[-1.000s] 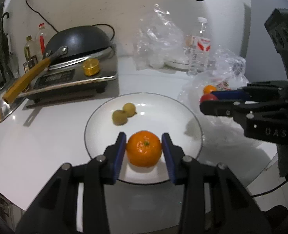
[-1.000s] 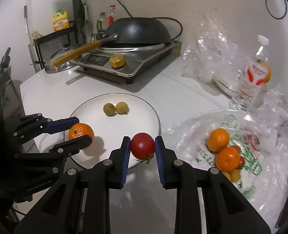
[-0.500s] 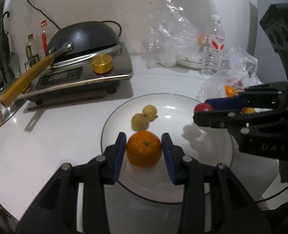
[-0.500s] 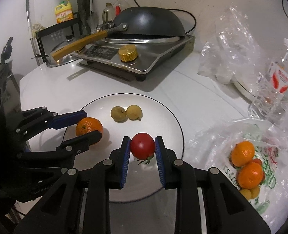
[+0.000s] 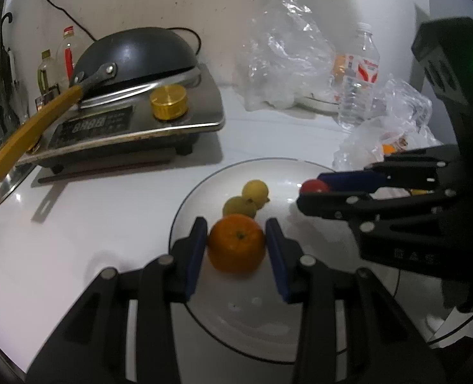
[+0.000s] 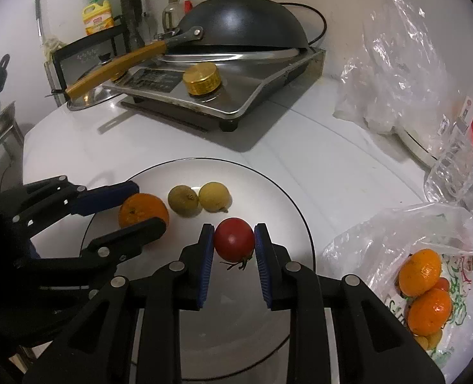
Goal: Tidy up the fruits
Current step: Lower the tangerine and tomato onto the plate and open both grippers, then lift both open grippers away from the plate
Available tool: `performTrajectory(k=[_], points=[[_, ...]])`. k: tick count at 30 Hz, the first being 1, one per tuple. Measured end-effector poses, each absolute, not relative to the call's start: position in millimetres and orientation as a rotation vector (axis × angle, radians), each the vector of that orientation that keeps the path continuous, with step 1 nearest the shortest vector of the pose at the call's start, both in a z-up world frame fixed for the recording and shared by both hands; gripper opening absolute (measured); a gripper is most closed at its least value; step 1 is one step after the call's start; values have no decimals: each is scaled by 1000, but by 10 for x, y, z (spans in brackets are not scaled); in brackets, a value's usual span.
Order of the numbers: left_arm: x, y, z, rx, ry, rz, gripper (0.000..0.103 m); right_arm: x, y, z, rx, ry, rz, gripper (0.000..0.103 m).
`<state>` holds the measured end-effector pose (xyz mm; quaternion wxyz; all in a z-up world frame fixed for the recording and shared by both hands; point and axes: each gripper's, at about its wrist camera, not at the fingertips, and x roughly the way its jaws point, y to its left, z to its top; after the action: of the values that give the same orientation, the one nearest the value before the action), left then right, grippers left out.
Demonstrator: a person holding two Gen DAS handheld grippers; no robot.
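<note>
Both fruits hang over the white plate (image 6: 295,220) now, left gripper (image 5: 236,246) clamped on the orange (image 5: 236,243), right gripper (image 6: 233,246) pinching the tomato (image 6: 234,240) (calyx downward), presumably to join the two small yellow fruits (image 6: 198,199).

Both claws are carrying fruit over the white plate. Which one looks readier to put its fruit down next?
Probably the left. Its orange hangs right beside the two small yellow fruits lying on the plate, while the right gripper's tomato sits further out toward the middle.

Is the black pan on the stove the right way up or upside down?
Upside down. The black pan shows its rounded bottom on top, its rim facing down on the stove.
</note>
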<state>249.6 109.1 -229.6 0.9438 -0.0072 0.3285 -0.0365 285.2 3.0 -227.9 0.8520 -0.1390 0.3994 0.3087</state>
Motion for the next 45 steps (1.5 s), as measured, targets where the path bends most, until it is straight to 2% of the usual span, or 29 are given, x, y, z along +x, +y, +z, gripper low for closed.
performTrajectory(k=[21,27,38,41,42,45], points=[[2505,1159,-2280,-46,675,-47,40,2969,123,-2368,-282,873,632,28],[2444,1140,-2224,-29,664,-31,40,2910,83,-2294,-281,864,629,35],[2250,1073,-2052,-39,636,-13,41,2716,-103,-2066,-273,816,605,36],[2165,1009,-2001,-26,620,-14,43,2641,-182,-2012,-266,807,602,36],[2138,986,-1987,-23,613,-15,49,2616,-203,-2002,-266,805,601,36],[2069,916,-1949,-26,600,-25,50,2512,-284,-1961,-274,795,594,37]])
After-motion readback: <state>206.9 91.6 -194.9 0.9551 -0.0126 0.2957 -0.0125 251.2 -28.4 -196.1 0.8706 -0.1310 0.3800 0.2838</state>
